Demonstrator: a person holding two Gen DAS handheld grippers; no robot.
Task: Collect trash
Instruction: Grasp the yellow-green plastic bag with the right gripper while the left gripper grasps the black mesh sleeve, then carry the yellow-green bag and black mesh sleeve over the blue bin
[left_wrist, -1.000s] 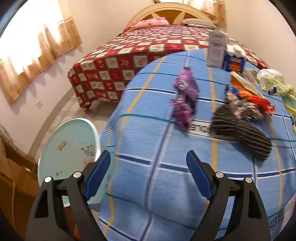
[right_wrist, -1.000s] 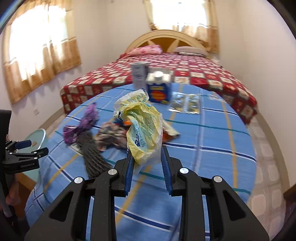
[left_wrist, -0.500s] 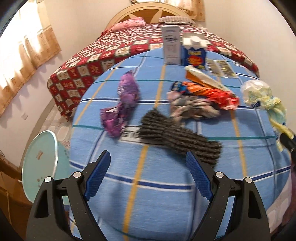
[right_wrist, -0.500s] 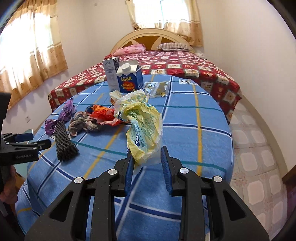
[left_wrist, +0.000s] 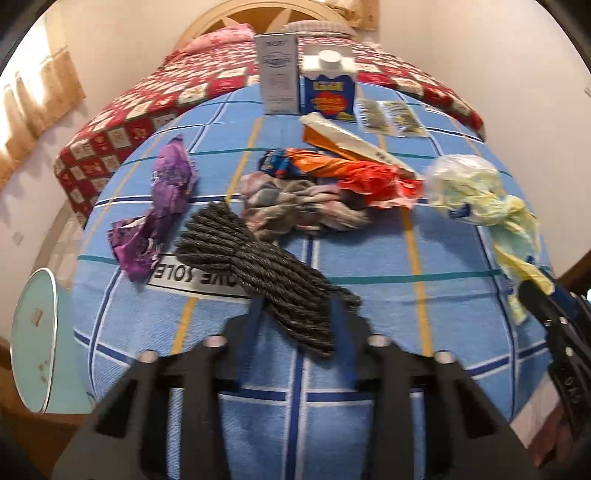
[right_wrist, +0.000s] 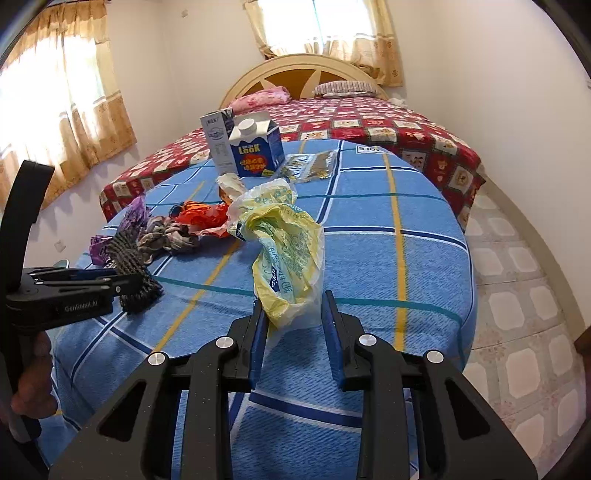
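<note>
A round table with a blue checked cloth (left_wrist: 369, 258) holds trash. My left gripper (left_wrist: 295, 314) has closed on the near end of a dark grey ribbed piece (left_wrist: 258, 258); it also shows in the right wrist view (right_wrist: 129, 258). My right gripper (right_wrist: 293, 317) is shut on a yellow plastic bag (right_wrist: 284, 254), which also shows in the left wrist view (left_wrist: 480, 199). A purple wrapper (left_wrist: 162, 199), a grey-pink rag (left_wrist: 295, 206), an orange wrapper (left_wrist: 351, 173), a blue milk carton (left_wrist: 328, 92) and a grey box (left_wrist: 279, 70) lie farther back.
A pale green round bin (left_wrist: 33, 347) stands low at the left of the table. A bed with a red checked cover (right_wrist: 369, 125) lies behind the table. Flat clear packets (right_wrist: 310, 164) lie near the carton. Tiled floor (right_wrist: 517, 277) is to the right.
My left gripper swung right over the table, moved onto the dark grey piece and closed on it. My right gripper kept the yellow bag and drew back with it.
</note>
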